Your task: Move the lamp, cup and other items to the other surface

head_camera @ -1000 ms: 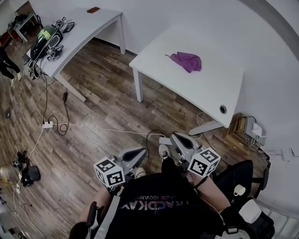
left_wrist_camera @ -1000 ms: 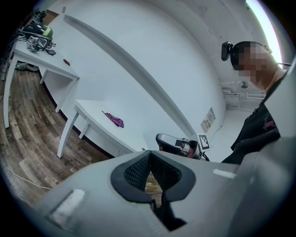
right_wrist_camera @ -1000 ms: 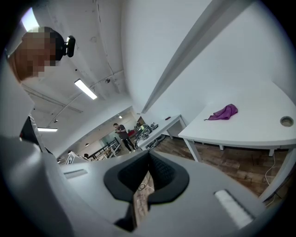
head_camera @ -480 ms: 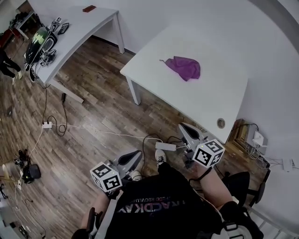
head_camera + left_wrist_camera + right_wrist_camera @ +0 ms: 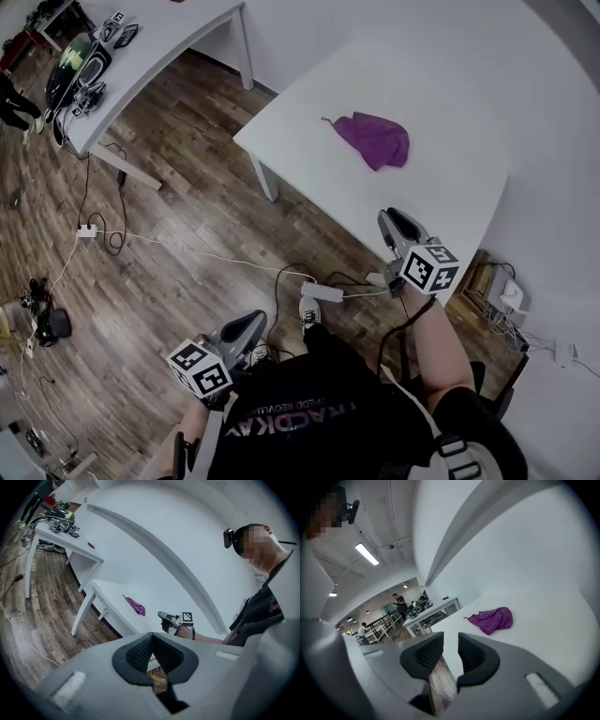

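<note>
My right gripper point(image 5: 449, 644) has its jaws spread partway. They've just been opening, and there's nothing between them, only bare air with a bit of floor showing through the gap. I've got it out over the near edge of the white table point(image 5: 441, 103), tilted a little downward, which I reckon is the right way to come in low at something lying flat.

My left gripper point(image 5: 150, 641) hangs low by my hip with its pads pressed together on nothing. It has no job right now, so it's just parked out of the way.

Going by size, the wooden floor point(image 5: 187, 187) is below both grippers. The white table sits under and ahead of the right one. A second table point(image 5: 178, 37) is far off ahead and to the left, with a pile of gear at its far end. I'd guess that's the other surface, but I can't say for sure.

The purple cloth point(image 5: 375, 139) lies crumpled on the white table ahead of the right gripper, still well apart from it. It looks like the only loose thing up there, so that's my target. I can't spot the lamp or the cup anywhere.

Smallest, a power strip point(image 5: 322, 292) lies on the floor between the two grippers, with its cable trailing off to the left.
</note>
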Demonstrator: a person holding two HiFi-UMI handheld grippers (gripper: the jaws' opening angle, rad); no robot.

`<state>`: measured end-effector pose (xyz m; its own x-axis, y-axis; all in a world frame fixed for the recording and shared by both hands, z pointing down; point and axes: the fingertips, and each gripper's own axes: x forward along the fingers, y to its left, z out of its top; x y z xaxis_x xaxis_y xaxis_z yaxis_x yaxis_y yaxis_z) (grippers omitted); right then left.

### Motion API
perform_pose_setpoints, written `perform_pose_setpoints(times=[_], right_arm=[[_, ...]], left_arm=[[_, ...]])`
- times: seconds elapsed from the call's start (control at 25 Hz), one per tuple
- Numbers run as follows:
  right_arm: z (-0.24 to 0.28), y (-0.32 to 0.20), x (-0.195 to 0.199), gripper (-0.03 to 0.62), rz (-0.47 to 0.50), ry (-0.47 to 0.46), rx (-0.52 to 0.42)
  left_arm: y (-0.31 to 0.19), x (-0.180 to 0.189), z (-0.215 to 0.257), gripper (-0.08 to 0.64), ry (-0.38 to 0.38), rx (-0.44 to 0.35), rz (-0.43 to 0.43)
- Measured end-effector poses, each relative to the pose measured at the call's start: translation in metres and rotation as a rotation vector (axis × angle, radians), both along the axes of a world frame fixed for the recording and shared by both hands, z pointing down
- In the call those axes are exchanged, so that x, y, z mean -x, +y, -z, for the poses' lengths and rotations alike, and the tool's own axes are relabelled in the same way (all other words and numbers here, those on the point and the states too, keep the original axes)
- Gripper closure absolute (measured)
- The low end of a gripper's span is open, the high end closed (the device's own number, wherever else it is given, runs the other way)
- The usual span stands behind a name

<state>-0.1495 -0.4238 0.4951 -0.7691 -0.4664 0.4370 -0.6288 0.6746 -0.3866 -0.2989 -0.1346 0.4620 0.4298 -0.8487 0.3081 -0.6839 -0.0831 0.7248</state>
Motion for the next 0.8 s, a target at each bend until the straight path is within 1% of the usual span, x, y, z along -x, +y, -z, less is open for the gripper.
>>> perform_pose_setpoints(times=[0.16,0.28,0.44,0.56,0.8], right_arm=[[-0.023,-0.058,-0.007,0.469,-0.045,0.078,-0.006],[-0.045,-0.104,-0.012,0.441,-0.100,0.133,0.017],[-0.074,-0.162,-0.018,0.405,-0.174,0.241,0.053],[-0.093,-0.191,-0.016,0.368,-0.187,0.306,0.084],[-0.121,-0.234,-0.009,0.341,-0.225,0.382,0.121]], left_arm=[[-0.002,0.002,-0.003,0.557,-0.004,0.021,0.052],[-0.001,0.002,-0.007,0.557,-0.004,0.042,0.087],[-0.001,-0.002,-0.012,0.557,-0.001,0.063,0.114],[0.001,-0.006,-0.015,0.557,-0.006,0.079,0.128],[0.011,-0.006,-0.020,0.557,-0.011,0.129,0.175]])
